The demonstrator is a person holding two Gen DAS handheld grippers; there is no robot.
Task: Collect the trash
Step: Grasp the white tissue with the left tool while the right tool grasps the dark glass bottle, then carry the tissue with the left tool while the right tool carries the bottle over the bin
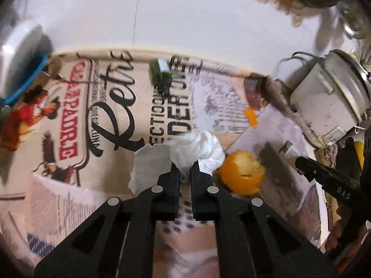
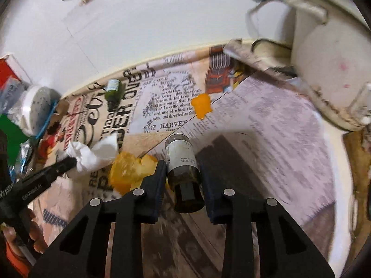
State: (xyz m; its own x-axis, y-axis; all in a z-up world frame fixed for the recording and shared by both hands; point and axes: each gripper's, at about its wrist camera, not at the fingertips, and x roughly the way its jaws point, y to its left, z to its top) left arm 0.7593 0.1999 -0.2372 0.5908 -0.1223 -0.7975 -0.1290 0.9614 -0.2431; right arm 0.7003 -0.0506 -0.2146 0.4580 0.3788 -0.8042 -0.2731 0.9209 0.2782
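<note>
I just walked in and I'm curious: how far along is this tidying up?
No bin shows, so nothing looks finished. In hand: the left tongs pinch a crumpled white tissue, and the right tongs grip a small dark bottle. Left on the printed tablecloth: a big orange peel, a small peel scrap and a green vial.

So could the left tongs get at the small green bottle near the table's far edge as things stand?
Probably not yet: the left tongs are shut on the white tissue. The green bottle lies farther ahead with open tablecloth between.
</note>
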